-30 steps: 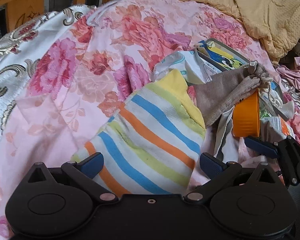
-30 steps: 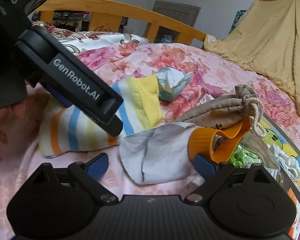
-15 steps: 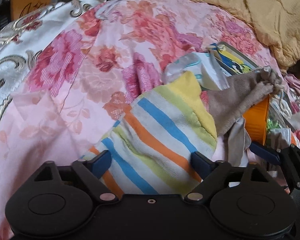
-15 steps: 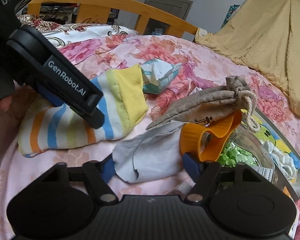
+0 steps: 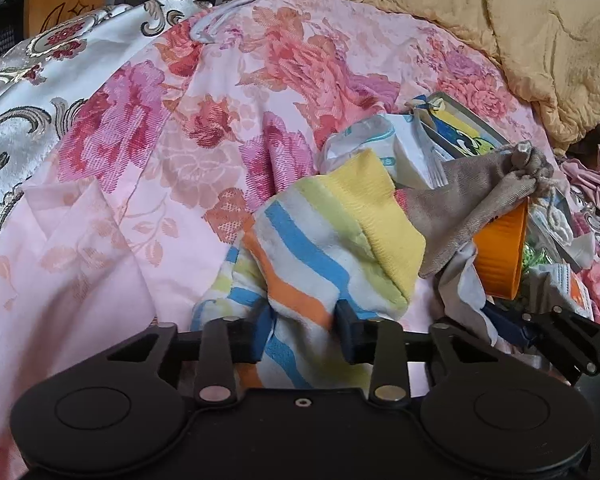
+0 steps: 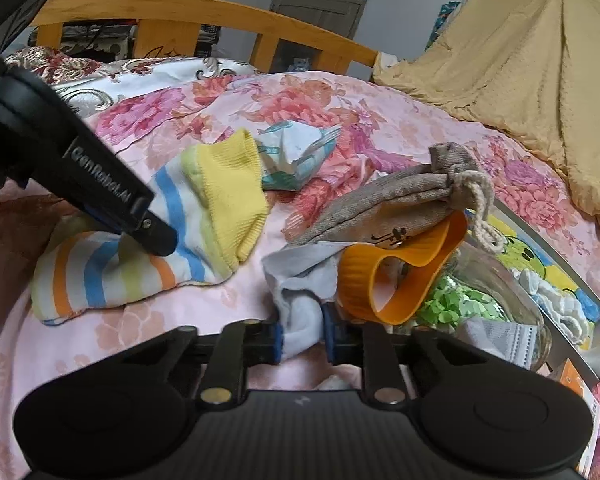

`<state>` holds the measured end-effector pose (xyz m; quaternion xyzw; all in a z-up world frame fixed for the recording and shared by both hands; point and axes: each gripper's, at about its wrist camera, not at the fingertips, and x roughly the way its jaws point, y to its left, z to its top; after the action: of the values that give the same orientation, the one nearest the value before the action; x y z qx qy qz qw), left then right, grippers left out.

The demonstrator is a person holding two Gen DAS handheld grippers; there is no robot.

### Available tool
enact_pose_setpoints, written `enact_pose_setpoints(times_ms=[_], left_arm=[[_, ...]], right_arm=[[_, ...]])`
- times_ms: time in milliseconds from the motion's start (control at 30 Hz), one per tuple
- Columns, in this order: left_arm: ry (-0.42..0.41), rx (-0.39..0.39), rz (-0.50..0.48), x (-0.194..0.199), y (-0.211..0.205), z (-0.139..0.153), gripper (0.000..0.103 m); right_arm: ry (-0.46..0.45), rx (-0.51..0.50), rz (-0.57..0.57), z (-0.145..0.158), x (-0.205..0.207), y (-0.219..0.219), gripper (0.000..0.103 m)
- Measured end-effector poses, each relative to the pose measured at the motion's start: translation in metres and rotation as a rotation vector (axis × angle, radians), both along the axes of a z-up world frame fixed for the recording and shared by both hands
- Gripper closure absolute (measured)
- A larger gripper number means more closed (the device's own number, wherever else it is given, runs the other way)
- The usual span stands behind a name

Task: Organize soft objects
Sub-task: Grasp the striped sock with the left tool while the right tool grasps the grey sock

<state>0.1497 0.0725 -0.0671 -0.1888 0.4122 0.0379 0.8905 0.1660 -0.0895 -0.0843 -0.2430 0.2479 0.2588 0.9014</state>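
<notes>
Two hand-held grippers angle downward over a bed, side by side. The left gripper (image 5: 301,330) has just been closing, and its jaws now pinch the middle of a striped sock (image 5: 323,256), bunching the cloth up between the blue pads. In the right wrist view its black finger (image 6: 100,184) crosses the sock from the upper left. The right gripper (image 6: 301,338) has also just been closing; its jaws clamp a fold of a pale grey sock (image 6: 300,292) lying just right of the striped one.

Both socks rest on a pink floral bedspread (image 5: 148,168) that covers most of the bed. A tan quilted blanket (image 6: 531,80) is heaped at the far right, and a white and gold brocade cloth (image 5: 32,92) lies at the far left. A wooden headboard (image 6: 204,12) runs behind, with a grey wall and a door beyond.

Right of the grey sock sit a drawstring pouch (image 6: 383,204), an orange band (image 6: 399,276) touching it, a clear jar of green bits (image 6: 483,292), and a crumpled tissue pack (image 6: 296,156) farther back.
</notes>
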Motion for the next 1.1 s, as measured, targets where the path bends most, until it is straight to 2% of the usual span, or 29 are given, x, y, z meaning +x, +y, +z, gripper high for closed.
enact_pose_setpoints(times_ms=[67,167,267,433,833,1100], left_arm=[[-0.004,0.008,-0.011,0.000,-0.002,0.000,0.075],[-0.013,-0.001,-0.033,-0.001,-0.005,0.001,0.089],[-0.035,0.007,-0.040,-0.003,-0.007,0.003,0.091],[-0.080,-0.025,-0.033,-0.007,-0.007,0.008,0.093],[-0.197,-0.089,0.002,-0.020,-0.006,0.029,0.094],[-0.301,-0.100,0.012,-0.031,-0.008,0.044,0.095]], right_arm=[[-0.008,0.013,-0.008,0.001,0.000,-0.002,0.095],[-0.046,0.020,-0.010,0.004,-0.003,-0.003,0.098],[-0.073,0.033,-0.003,0.008,-0.007,-0.005,0.098],[-0.100,0.067,0.025,0.016,-0.012,-0.005,0.098],[-0.202,0.208,0.077,0.052,-0.033,-0.013,0.098],[-0.274,0.261,0.091,0.067,-0.043,-0.019,0.098]])
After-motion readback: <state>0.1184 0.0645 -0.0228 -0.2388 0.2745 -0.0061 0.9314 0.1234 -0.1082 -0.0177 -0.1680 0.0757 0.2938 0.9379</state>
